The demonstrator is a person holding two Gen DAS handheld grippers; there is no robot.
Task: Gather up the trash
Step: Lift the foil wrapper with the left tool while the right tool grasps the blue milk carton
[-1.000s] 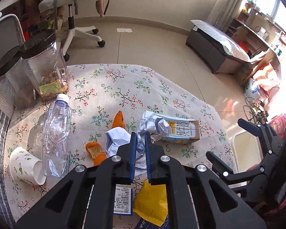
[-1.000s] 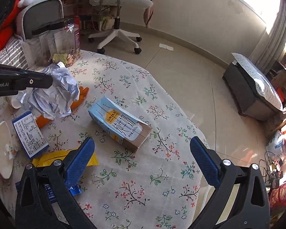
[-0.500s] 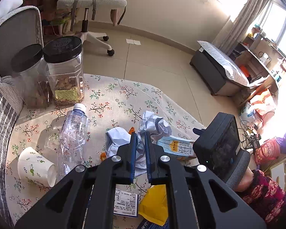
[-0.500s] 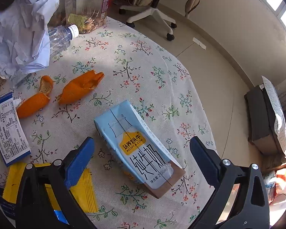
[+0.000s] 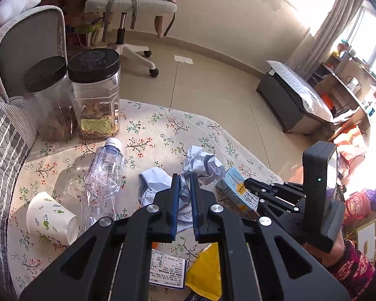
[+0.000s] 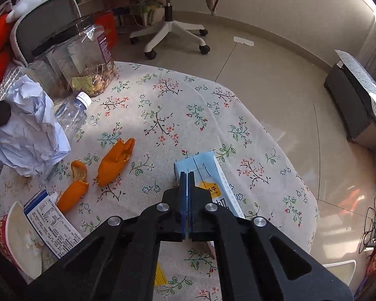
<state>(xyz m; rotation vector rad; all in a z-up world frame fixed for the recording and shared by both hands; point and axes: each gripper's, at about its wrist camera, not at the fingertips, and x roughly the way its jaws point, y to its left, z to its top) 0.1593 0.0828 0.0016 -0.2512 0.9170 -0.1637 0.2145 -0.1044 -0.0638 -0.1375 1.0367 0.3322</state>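
My left gripper is shut on a crumpled white paper and holds it above the floral tablecloth. In the right wrist view the same paper hangs at the left. My right gripper points down at a light blue milk carton lying on the cloth. Its blue pads are pressed together at the carton's near end, and I see nothing between them. From the left wrist view, the right gripper has its tips against the carton.
Two orange peels lie left of the carton. An empty plastic bottle, a tipped paper cup, a yellow wrapper, a printed box and a red bowl are scattered about. Two black-lidded jars stand at the back.
My right gripper has swung in over the milk carton and gone from wide open to shut. The left gripper has lifted slightly with the paper still in it.
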